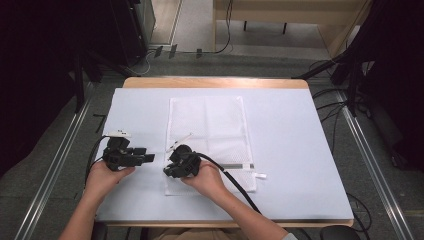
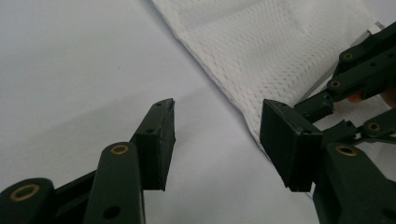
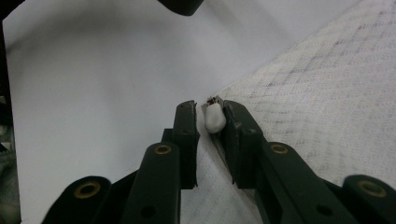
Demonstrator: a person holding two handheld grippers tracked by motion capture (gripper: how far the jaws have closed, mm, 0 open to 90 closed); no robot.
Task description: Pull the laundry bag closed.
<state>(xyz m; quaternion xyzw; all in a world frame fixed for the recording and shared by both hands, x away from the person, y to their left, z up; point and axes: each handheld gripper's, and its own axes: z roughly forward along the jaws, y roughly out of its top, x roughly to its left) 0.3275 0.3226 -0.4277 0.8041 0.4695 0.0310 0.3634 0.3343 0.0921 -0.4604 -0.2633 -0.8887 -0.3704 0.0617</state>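
A white mesh bag lies flat on the white table cover. My right gripper sits at the bag's near left corner. In the right gripper view its jaws stand almost together with a small white zipper pull pinched between them, at the edge of the mesh. My left gripper is just left of the bag. It hangs open over bare cover, with the bag's edge beside its right jaw and nothing between the jaws.
A grey zipper strip runs along the bag's near end, with a white tab past its right side. A thin white strip lies on the bag's left part. The wooden table edge shows at the back.
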